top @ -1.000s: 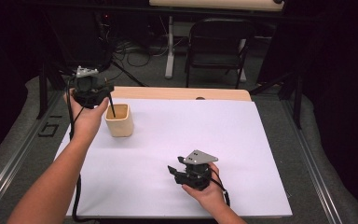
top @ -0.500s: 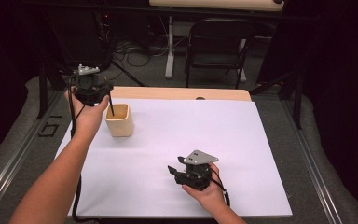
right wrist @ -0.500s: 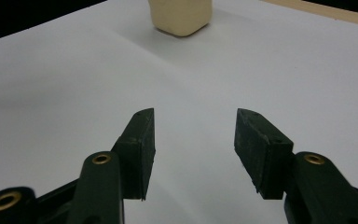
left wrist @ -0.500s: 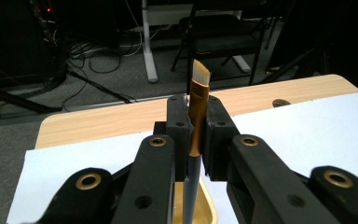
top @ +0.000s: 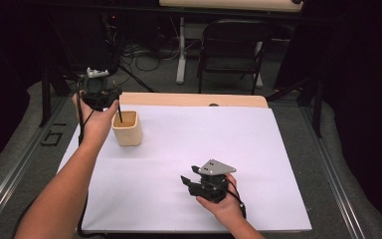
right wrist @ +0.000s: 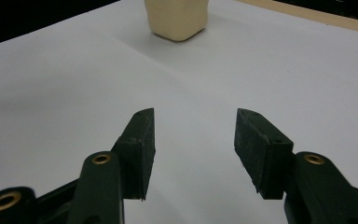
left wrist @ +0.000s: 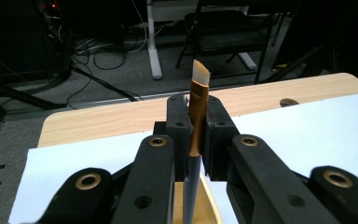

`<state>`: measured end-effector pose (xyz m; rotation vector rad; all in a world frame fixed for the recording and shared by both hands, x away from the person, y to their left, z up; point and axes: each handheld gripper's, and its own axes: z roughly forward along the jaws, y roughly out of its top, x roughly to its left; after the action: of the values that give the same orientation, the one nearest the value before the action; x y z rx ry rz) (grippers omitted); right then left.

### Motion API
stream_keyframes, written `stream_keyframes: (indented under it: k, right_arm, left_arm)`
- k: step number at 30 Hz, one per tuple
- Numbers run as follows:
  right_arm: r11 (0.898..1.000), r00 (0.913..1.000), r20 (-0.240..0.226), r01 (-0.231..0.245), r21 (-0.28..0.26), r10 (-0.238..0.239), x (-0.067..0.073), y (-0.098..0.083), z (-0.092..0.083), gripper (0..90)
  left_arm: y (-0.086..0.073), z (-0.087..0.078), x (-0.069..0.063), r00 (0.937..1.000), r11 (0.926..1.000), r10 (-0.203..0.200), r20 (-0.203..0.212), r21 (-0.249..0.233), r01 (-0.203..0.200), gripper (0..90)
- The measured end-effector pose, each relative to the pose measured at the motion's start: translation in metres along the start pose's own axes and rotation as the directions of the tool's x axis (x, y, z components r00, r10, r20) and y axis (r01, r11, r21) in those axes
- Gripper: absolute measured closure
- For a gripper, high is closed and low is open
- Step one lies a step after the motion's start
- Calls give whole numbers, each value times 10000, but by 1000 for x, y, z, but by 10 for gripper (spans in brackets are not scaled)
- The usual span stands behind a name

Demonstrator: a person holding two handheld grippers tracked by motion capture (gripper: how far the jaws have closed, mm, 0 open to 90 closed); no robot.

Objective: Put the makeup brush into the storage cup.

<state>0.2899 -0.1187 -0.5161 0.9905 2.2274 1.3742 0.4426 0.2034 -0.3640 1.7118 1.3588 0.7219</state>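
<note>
My left gripper hangs above the table's far left, just left of a cream cup. It is shut on a brush whose dark handle slants down into the cup. In the left gripper view the jaws of my left gripper clamp the brush's copper ferrule, with the pale bristles sticking up past them and the cup's rim below. My right gripper rests low on the white sheet near the front. In its own view my right gripper stands open with nothing between the pads, facing the cup.
A white sheet covers most of the wooden table. Beyond the far edge stand a dark chair and a table leg, with cables on the floor. Metal rails run along both sides of the table.
</note>
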Motion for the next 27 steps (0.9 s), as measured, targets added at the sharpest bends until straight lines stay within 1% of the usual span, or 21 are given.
stream_keyframes:
  k: [9, 15, 17, 24, 27]
  right_arm:
    - [10000, 10000, 13, 15, -15, -15, 0, 0, 0, 482]
    - [10000, 10000, 5, -3, -48, 3, 0, 0, -1, 481]
    - [10000, 10000, 0, 1, -29, -1, 0, 0, -2, 482]
    - [10000, 10000, -1, 13, -42, -13, -1, 0, -2, 482]
    - [10000, 10000, 17, 29, 40, -29, -1, 0, -3, 481]
  left_arm:
    - [-1, 13, 0, 10000, 9999, 3, -18, 170, -3, 833]
    - [-2, 22, -3, 9996, 9995, 210, -191, 252, -205, 833]
    - [-3, 27, -4, 9993, 9991, 264, -255, 353, -255, 833]
    - [-7, 38, -4, 9992, 9980, 242, -308, 585, -224, 833]
    - [-8, 42, -3, 9993, 9978, 189, -332, 640, -167, 833]
